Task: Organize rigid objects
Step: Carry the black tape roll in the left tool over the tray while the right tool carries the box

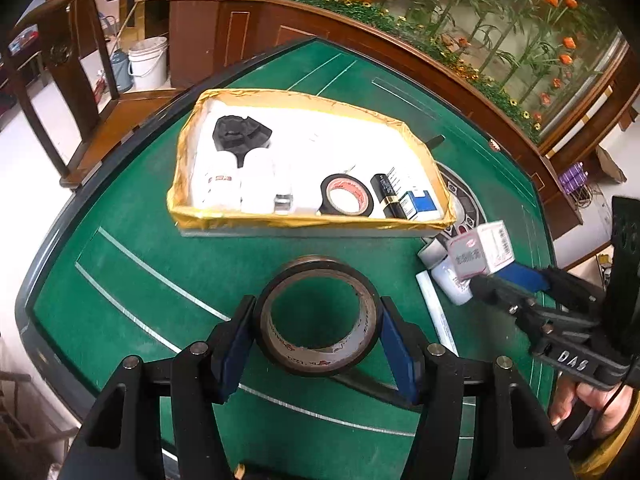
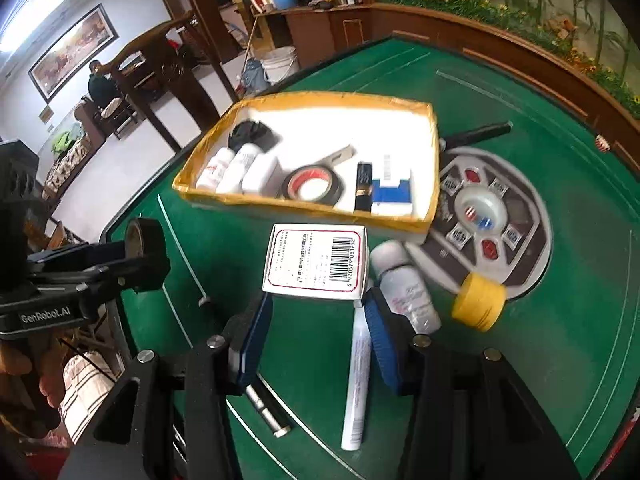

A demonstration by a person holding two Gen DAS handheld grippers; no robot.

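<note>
both tongs loaded | left tongs (image 1: 318,344) clamp tape roll (image 1: 318,318) | right tongs (image 2: 316,320) clamp white box (image 2: 316,262)

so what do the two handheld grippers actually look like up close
Both are matte black plastic frames with two fingers each, faced with blue pads and studded with round silver bolt heads. The left gripper, seen from the side, carries white "GenRobot.AI" lettering on its body. The right gripper shows white "DAS" lettering, and a thin black cable runs by the bare hand gripping its handle. No sleeves are visible.
</note>
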